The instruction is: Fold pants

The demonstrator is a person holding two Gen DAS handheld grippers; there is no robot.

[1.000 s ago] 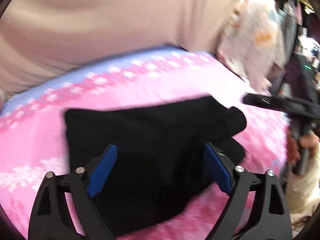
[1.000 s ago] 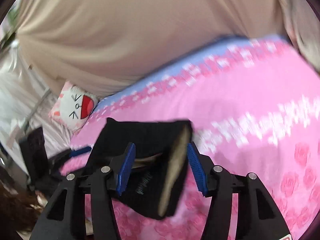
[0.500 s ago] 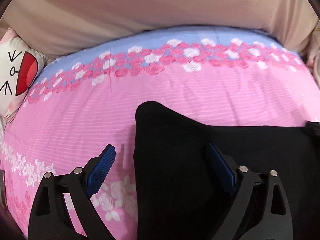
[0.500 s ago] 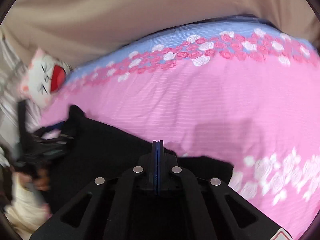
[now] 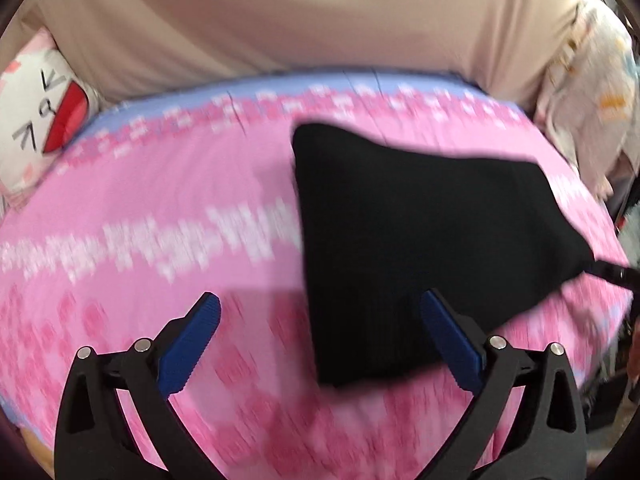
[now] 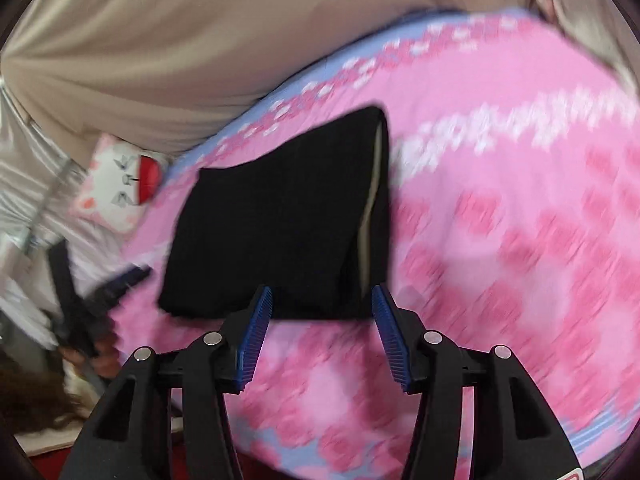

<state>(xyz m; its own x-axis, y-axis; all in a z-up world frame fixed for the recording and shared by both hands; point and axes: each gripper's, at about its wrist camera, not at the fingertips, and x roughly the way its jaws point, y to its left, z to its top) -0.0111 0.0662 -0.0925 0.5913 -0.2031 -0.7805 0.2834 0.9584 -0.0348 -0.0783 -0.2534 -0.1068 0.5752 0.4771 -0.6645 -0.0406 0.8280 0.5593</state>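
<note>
Black pants (image 5: 420,236) lie folded into a compact block on the pink flowered bedspread (image 5: 160,240). In the right wrist view the pants (image 6: 280,232) show a pale inner band along their right edge. My left gripper (image 5: 320,340) is open and empty, just in front of the pants' near edge. My right gripper (image 6: 322,336) is open and empty, just short of the pants' near edge. The other gripper shows at the right edge of the left wrist view (image 5: 612,274) and at the left of the right wrist view (image 6: 120,280).
A white cat-face cushion (image 5: 36,116) lies at the bed's far left corner, also in the right wrist view (image 6: 120,184). A beige curtain (image 5: 300,12) hangs behind the bed. Patterned pale fabric (image 5: 592,80) hangs at the right.
My right gripper opened, let go of the pants and drew back. My left gripper stayed open and pulled back and left. Both views are motion-blurred.
</note>
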